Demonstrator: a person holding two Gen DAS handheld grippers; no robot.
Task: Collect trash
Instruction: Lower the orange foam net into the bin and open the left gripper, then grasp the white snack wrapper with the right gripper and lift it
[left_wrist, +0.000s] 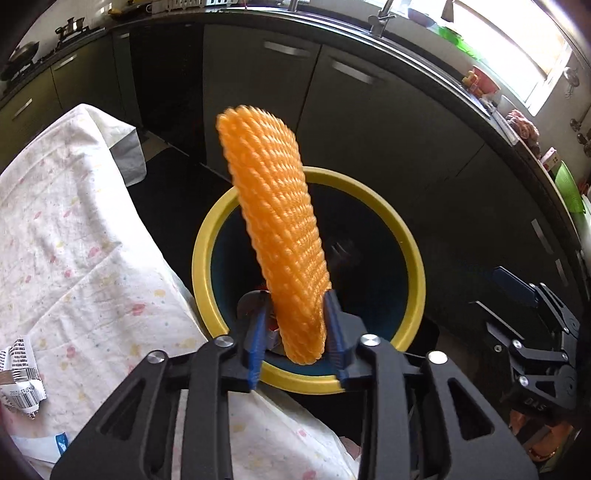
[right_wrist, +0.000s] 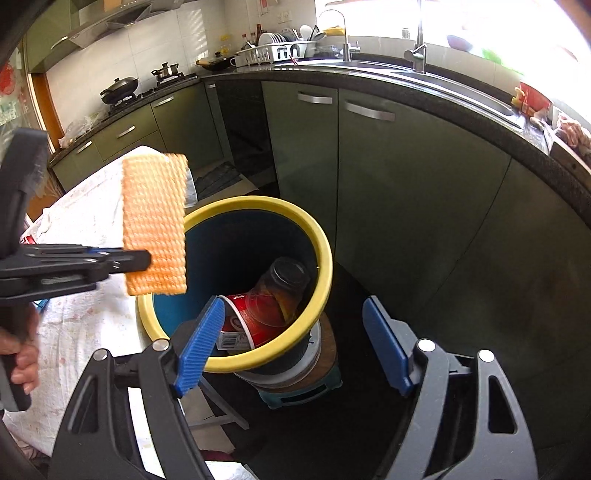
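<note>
While the left hand-held gripper (left_wrist: 295, 332) pinches the orange foam net sleeve (left_wrist: 275, 229) near its bottom end between blue ribbed pads, the sleeve stands up almost straight and sits right above the open mouth of the bin (left_wrist: 402, 236). That bin is round, dark blue inside with a thick yellow rim, and its left edge sits just beside the hanging edge of the desk (left_wrist: 74, 229), which is draped in a crumpled white cloth with faint pastel flecks. On the right wrist view the sleeve (right_wrist: 154, 225) shows its flat, broad face, a soft knitted lattice, held over the near-left part of the bin's rim (right_wrist: 325, 258). Down inside lie a red paper cup (right_wrist: 240, 317) on its side and a clear plastic cup (right_wrist: 280, 288) tipped against the right wall, with open room in the far-left of the bin. The right hand-held gripper (right_wrist: 295, 343) is spread wide and holds nothing, its blue pads framing the near side of the bin. A silvery barcode wrapper (left_wrist: 22, 384) lies crumpled at the desk's near-left edge. Beyond the bin, smooth green cabinet doors (right_wrist: 369, 177) run under a dark counter, with dark floor open between them and the bin.
</note>
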